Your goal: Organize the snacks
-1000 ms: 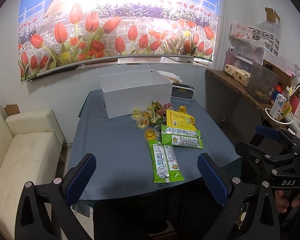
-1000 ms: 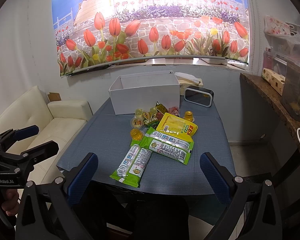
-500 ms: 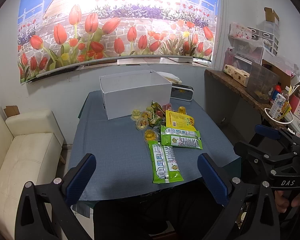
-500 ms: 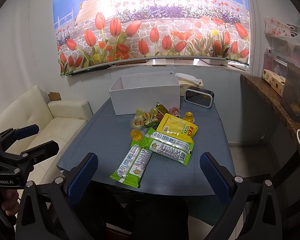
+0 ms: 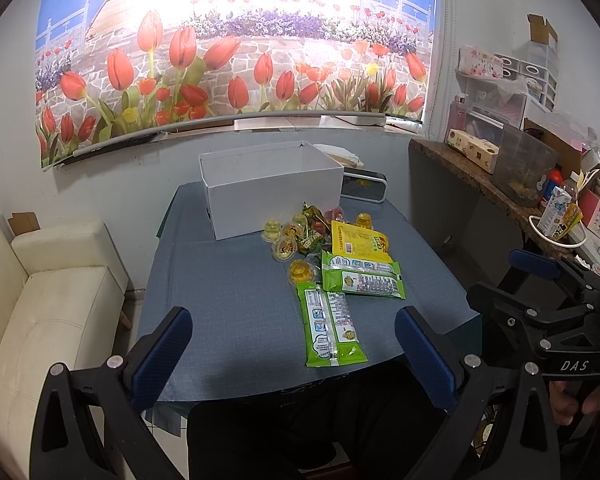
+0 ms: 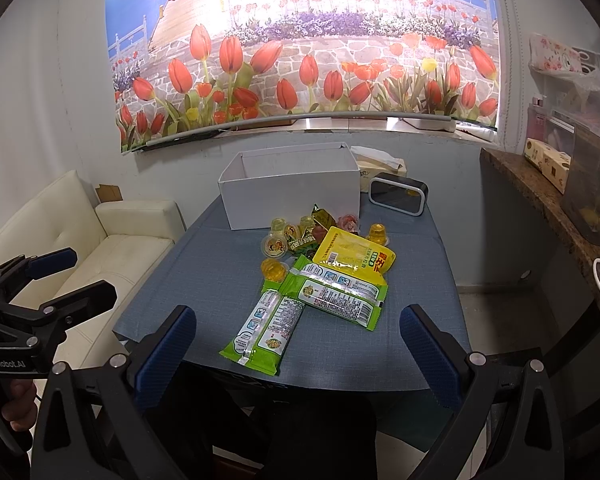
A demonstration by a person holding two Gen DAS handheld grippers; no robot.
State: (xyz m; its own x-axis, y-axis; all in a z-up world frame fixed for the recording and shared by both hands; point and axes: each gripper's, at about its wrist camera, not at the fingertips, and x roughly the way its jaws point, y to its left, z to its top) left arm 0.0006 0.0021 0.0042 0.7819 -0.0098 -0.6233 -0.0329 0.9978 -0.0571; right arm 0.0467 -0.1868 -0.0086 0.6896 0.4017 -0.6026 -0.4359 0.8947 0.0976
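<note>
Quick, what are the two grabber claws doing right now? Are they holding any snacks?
Left gripper: open, holding nothing, hanging above the near table edge.
Right gripper: open, holding nothing too.

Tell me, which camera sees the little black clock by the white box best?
The right wrist view: the black clock shows its whole front, standing clear of the white box. In the left wrist view the clock is smaller and partly tucked behind the box's corner.

Glossy plastic snack packets (image 5: 331, 328); matt woven tablecloth (image 5: 228, 280)
</note>
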